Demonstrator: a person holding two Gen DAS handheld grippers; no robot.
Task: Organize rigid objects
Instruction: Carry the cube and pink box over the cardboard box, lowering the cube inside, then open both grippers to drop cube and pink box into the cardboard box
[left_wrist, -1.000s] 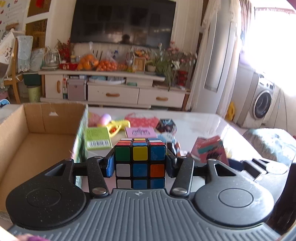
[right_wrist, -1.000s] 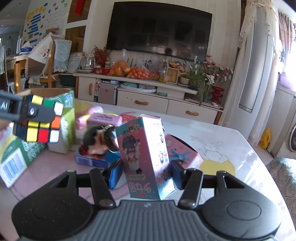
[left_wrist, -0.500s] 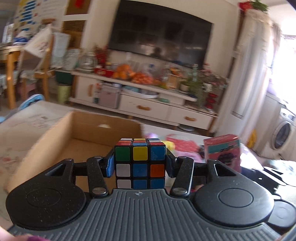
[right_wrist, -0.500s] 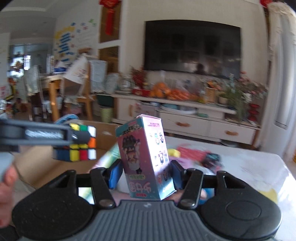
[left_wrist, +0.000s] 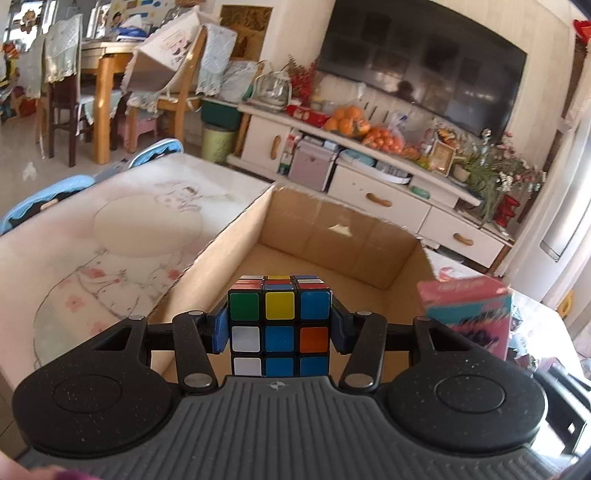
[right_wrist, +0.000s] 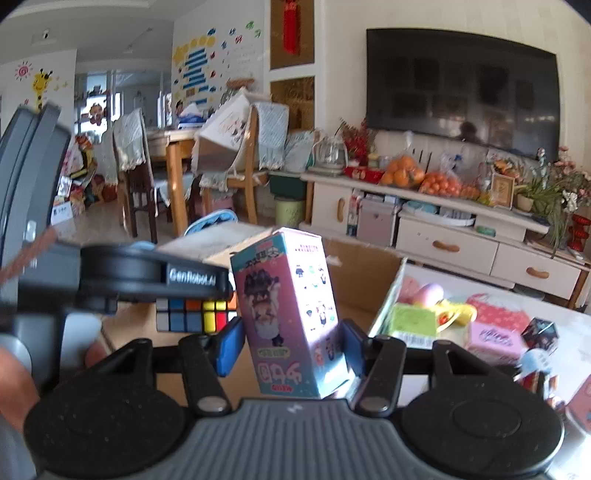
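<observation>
My left gripper (left_wrist: 279, 330) is shut on a colourful puzzle cube (left_wrist: 279, 325) and holds it over the near end of an open cardboard box (left_wrist: 332, 236), whose inside is bare. My right gripper (right_wrist: 291, 347) is shut on a tall pink-and-teal toy carton (right_wrist: 290, 314) printed with cartoon figures, held upright. In the right wrist view the left gripper (right_wrist: 195, 299) with the cube (right_wrist: 195, 312) hangs just left of the carton, in front of the box (right_wrist: 365, 269). The carton (left_wrist: 467, 314) shows blurred at the right of the left wrist view.
Right of the box, the table holds a green pack (right_wrist: 412, 325), a yellow toy (right_wrist: 452, 314), pink boxes (right_wrist: 495, 336) and a dark faceted puzzle (right_wrist: 541, 332). A pale patterned tablecloth (left_wrist: 110, 236) covers the table left of the box. A TV cabinet (right_wrist: 443, 236) stands behind.
Both grippers have swung left with their loads. The left one now has the cube over the box opening, and the right one has lifted the carton off the table towards the box.
</observation>
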